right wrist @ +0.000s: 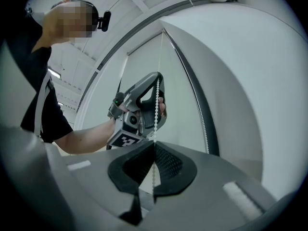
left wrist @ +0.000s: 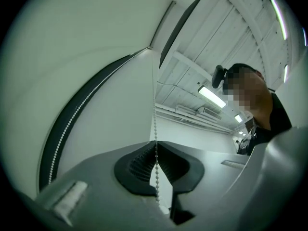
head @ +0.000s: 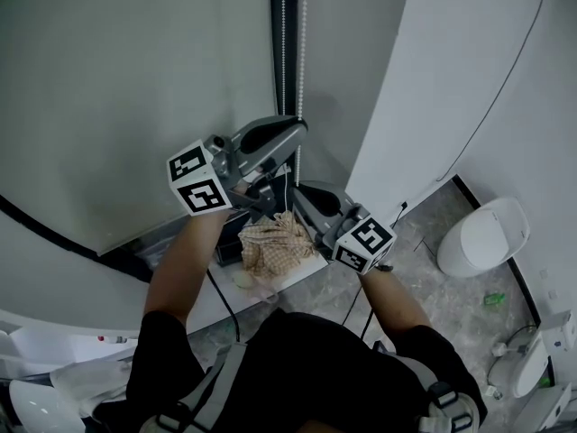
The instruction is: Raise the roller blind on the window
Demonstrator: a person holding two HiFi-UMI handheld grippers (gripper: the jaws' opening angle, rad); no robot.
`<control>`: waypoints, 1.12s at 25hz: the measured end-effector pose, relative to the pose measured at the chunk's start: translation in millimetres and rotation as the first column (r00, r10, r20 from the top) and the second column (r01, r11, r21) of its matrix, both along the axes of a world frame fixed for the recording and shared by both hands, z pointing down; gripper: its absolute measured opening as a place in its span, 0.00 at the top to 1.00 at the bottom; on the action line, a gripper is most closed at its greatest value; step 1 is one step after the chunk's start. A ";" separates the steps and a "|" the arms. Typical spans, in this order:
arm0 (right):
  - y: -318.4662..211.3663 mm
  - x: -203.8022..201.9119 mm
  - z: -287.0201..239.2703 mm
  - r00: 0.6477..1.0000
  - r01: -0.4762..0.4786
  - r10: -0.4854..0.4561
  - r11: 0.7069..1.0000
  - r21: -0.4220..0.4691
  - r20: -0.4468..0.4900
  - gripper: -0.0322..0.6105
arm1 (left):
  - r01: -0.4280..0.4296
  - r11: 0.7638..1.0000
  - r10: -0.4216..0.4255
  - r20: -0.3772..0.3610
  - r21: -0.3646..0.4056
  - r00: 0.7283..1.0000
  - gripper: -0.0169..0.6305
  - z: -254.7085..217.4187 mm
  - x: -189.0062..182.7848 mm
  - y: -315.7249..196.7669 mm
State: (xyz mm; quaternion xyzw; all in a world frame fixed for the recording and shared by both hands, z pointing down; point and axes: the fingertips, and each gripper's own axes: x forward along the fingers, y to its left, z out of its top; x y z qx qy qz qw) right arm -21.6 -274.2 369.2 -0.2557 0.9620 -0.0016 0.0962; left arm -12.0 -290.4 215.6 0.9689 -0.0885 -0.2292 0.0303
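Left gripper (left wrist: 155, 150) in my hand is clenched on the bead chain (left wrist: 155, 121); my right gripper (right wrist: 154, 150) clamps the same strand below, beside the roller blind (head: 135, 79).

Checkered cloth (head: 275, 242) on ledge (head: 203, 312); white rounded container (head: 482, 235) on floor (head: 424, 278)

light: dim, ceiling tubes (left wrist: 211, 96) | edges: fisheye vignette | focus: mostly sharp

A pale window ledge (head: 297, 273) bears a crumpled checked cloth (head: 275, 242); a white container (head: 482, 237) stands on the speckled floor (head: 433, 287)
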 end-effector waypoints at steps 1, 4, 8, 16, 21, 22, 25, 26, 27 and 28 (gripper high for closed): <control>0.6 0.4 1.0 1.000 -0.002 0.003 1.000 0.006 -0.005 0.94 | 0.019 1.000 -0.019 0.002 0.013 1.000 0.95 0.9 -0.9 0.5; 0.5 1.8 15.8 0.999 -0.002 0.002 1.000 -0.008 -0.041 0.94 | 0.055 0.998 -0.056 0.021 0.020 0.998 0.96 14.9 -0.8 -2.6; 2.5 -1.2 65.0 0.990 -0.005 -0.007 0.997 -0.083 -0.139 0.94 | 0.093 0.995 -0.091 0.090 -0.021 0.992 0.96 62.0 1.8 -7.4; 19.0 2.3 169.1 0.958 -0.007 -0.068 0.966 -0.259 -0.280 0.94 | 0.177 0.977 -0.150 0.200 -0.120 0.968 0.96 174.7 0.0 -1.1; 21.2 1.7 116.9 0.972 0.055 -0.089 0.986 -0.159 -0.219 0.70 | 0.205 0.971 -0.176 0.216 -0.123 0.960 0.97 177.4 -10.7 -7.0; 18.2 4.6 98.2 0.978 0.050 -0.074 0.991 -0.126 -0.194 0.70 | 0.204 0.970 -0.174 0.213 -0.129 0.962 0.97 177.5 -11.4 -7.2; 7.8 13.0 35.1 0.994 0.026 -0.028 0.999 -0.021 -0.102 0.70 | 0.206 0.968 -0.174 0.205 -0.145 0.963 0.97 176.3 -11.5 -5.2; 4.7 14.4 14.9 0.997 0.019 -0.018 1.000 0.012 -0.077 0.70 | 0.204 0.968 -0.173 0.202 -0.146 0.964 0.97 176.0 -10.6 -4.1; 1.7 14.8 -4.0 0.998 0.014 -0.012 0.999 0.042 -0.054 0.70 | 0.202 0.969 -0.171 0.201 -0.145 0.965 0.97 175.7 -9.6 -2.8; -1.4 14.0 -21.8 0.999 0.011 -0.009 0.998 0.066 -0.032 0.70 | 0.200 0.969 -0.169 0.201 -0.143 0.965 0.97 175.5 -8.8 -1.5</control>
